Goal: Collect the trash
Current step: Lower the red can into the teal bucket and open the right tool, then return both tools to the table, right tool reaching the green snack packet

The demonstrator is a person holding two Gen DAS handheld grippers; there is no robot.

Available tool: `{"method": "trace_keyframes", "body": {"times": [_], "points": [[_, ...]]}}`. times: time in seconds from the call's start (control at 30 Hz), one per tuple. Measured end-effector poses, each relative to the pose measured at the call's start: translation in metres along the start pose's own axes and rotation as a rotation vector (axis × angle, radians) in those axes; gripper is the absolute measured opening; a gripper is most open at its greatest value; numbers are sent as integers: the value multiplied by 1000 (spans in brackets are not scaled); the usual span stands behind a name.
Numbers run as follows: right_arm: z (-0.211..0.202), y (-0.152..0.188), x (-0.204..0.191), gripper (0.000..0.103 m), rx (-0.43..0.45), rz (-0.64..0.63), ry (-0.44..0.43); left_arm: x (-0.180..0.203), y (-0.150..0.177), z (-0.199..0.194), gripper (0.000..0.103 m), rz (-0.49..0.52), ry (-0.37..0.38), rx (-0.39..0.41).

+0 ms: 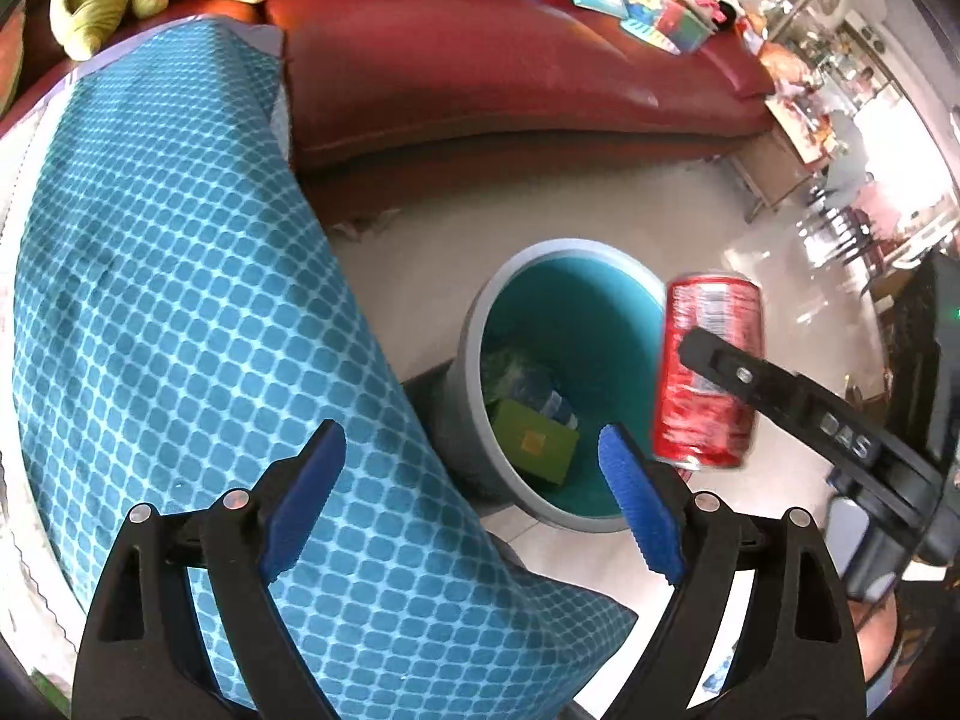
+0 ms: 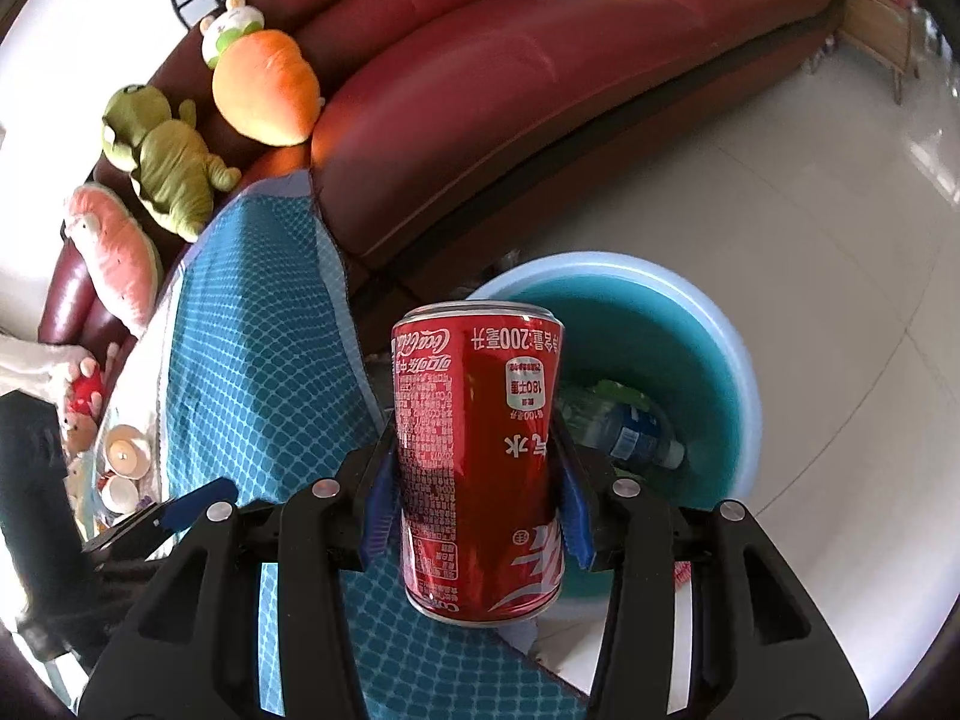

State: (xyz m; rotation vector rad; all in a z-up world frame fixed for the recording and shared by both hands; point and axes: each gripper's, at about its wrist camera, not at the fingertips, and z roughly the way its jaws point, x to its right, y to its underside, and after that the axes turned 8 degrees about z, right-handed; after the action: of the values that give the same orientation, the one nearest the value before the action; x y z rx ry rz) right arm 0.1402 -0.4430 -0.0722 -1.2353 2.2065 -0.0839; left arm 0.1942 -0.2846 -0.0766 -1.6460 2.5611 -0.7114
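- Right gripper (image 2: 477, 504) clamped on a red soda can (image 2: 477, 468); blue pads press the can's two sides low on its body. Print reads upside down, so the can is held inverted, likely just how it got grabbed.
- In the left wrist view the same can (image 1: 711, 369) hangs just beside the bin's right rim, above floor level, not yet over the opening. One black finger (image 1: 780, 384) crosses its front.
- Bin (image 2: 741, 360): round, grey outside, teal inside, standing on the pale tiled floor (image 2: 840, 240) right next to the table edge, near the sofa. Handy spot for dropping stuff off the table.
- Already in the bin: a plastic bottle (image 2: 636, 435), a green box (image 1: 534, 444), some crumpled greenish wrapping. So the task looks partly done.
- Left gripper (image 1: 471, 501) released, jaws wide, nothing between them; it hovers over the edge of the blue patterned tablecloth (image 1: 180, 300) and the bin's near rim. Looks free for the next pickup.
- Red sofa (image 2: 510, 90) behind, with plush toys (image 2: 162, 162) and some books; not trash as far as I can tell.
- Judgement: next step is carrying the can over the bin mouth and letting go. Risk: dropping too early and hitting the rim.
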Motion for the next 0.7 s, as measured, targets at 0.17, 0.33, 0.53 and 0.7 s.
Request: {"method": "trace_keyframes", "body": {"times": [0.17, 0.33, 0.53, 0.7], "points": [[5, -5, -11, 62, 6, -16, 6, -15, 1, -9, 88, -22, -4, 3], [1, -3, -11, 70, 9, -16, 36, -25, 6, -13, 88, -36, 3, -1], [-11, 5, -8, 74, 12, 3, 67, -26, 14, -24, 88, -34, 13, 6], [-25, 16, -18, 76, 21, 0, 73, -28, 27, -43, 88, -40, 17, 28]]}}
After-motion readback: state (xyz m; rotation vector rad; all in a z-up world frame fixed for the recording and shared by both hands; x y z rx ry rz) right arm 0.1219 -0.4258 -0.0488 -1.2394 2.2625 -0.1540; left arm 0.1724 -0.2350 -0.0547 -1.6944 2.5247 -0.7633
